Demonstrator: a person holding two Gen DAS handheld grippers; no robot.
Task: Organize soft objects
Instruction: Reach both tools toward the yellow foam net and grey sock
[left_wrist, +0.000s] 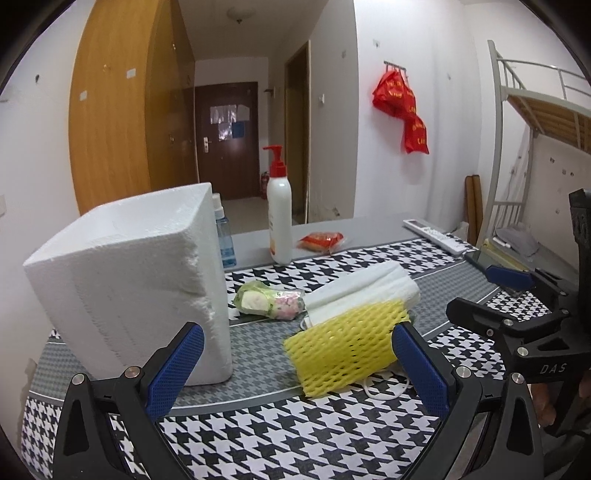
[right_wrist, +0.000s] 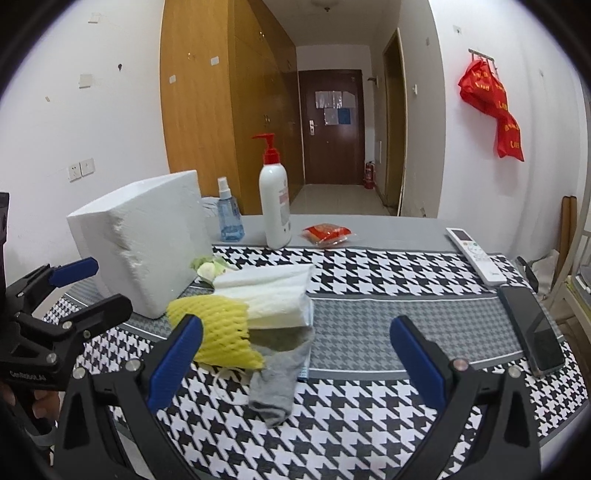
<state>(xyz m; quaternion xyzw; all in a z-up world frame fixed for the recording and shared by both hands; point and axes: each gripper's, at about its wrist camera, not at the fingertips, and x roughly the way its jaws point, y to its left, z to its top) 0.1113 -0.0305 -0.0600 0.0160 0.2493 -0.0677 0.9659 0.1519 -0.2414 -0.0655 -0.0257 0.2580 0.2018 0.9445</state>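
Left wrist view: left gripper (left_wrist: 297, 363) low over the tabletop (left_wrist: 295, 435), fingers (left_wrist: 175, 365) spread wide and holding nothing. Looks like the approach before a first grasp, nothing lifted yet. Yellow foam net (left_wrist: 343, 350) just ahead, nearer the right finger, resting against a folded white foam sheet (left_wrist: 364, 290). Small floral bundle (left_wrist: 269, 302) further back, beside the white foam box (left_wrist: 129, 291). Next move probably calls for easing forward and right to bracket the net, then closing gently on the soft mesh.

Right wrist view: right gripper (right_wrist: 295, 363) also spread wide and empty, above the patterned cloth. Grey sock (right_wrist: 279, 380) between the fingers but closer to the left one, partly tucked under the net (right_wrist: 218, 332). Phone (right_wrist: 532, 332) and remote (right_wrist: 474, 254) well off to the right, near the tabletop edge.
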